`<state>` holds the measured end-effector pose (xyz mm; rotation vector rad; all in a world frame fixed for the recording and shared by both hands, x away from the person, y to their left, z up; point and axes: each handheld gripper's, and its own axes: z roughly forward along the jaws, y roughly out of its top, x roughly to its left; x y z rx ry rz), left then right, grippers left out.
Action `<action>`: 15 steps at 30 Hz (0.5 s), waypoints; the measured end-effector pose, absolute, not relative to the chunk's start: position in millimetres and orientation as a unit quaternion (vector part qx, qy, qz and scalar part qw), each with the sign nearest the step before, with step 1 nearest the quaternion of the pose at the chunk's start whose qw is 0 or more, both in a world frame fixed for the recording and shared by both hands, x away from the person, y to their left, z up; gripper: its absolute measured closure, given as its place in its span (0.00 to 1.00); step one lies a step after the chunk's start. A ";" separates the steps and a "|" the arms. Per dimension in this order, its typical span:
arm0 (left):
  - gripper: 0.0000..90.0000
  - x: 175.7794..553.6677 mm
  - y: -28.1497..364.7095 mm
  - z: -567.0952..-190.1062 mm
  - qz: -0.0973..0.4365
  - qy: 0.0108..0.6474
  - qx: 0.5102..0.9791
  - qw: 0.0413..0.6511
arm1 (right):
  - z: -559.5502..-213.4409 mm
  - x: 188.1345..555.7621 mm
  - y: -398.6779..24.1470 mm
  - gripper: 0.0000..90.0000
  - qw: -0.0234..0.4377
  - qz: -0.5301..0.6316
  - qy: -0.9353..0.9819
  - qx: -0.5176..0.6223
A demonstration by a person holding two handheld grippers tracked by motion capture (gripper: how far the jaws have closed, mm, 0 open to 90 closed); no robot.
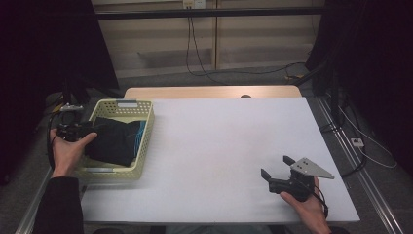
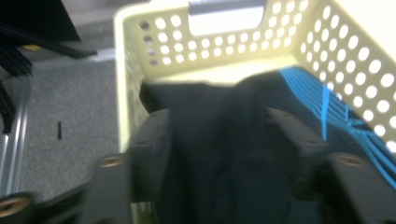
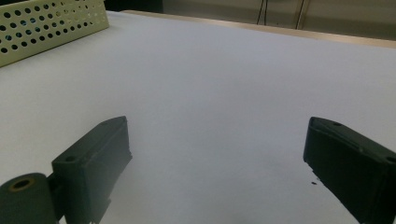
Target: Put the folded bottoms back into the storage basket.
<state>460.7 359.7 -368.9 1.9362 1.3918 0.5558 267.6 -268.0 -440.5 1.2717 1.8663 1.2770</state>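
Note:
A pale yellow perforated basket [image 1: 125, 104] stands on the left edge of the white table [image 1: 219, 141]. A dark cloth [image 1: 114, 141] with a blue ribbed part [image 1: 141, 134] lies inside it. My left gripper [image 1: 89, 129] reaches over the basket's left wall. In the left gripper view my left gripper [image 2: 217, 116] is open, its jaws well apart, with the dark cloth [image 2: 210, 154] lying loose between them and the blue part [image 2: 322, 102] at the right. My right gripper [image 1: 276, 166] rests open near the table's front right, and nothing sits between its jaws [image 3: 215, 135].
The basket's corner [image 3: 46, 23] shows at the top left of the right gripper view. A wooden strip [image 1: 209, 91] borders the table's far edge. Cables [image 1: 195, 48] hang behind the table. A metal rail [image 1: 360, 170] runs along the right side.

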 end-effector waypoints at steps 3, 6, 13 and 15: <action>0.29 457.5 359.5 -362.9 0.220 0.534 0.737 0.352 | -440.5 267.7 -268.1 0.08 0.271 0.475 0.693 0.471; 0.26 455.8 353.1 -358.9 0.216 0.531 0.738 0.357 | -440.5 267.6 -268.0 0.08 0.270 0.475 0.692 0.471; 0.56 466.8 321.9 -364.5 0.219 0.503 0.762 0.346 | -440.3 267.4 -267.9 0.08 0.270 0.476 0.692 0.471; 0.69 473.1 315.8 -370.5 0.206 0.499 0.769 0.342 | -440.3 267.2 -268.1 0.08 0.269 0.476 0.692 0.471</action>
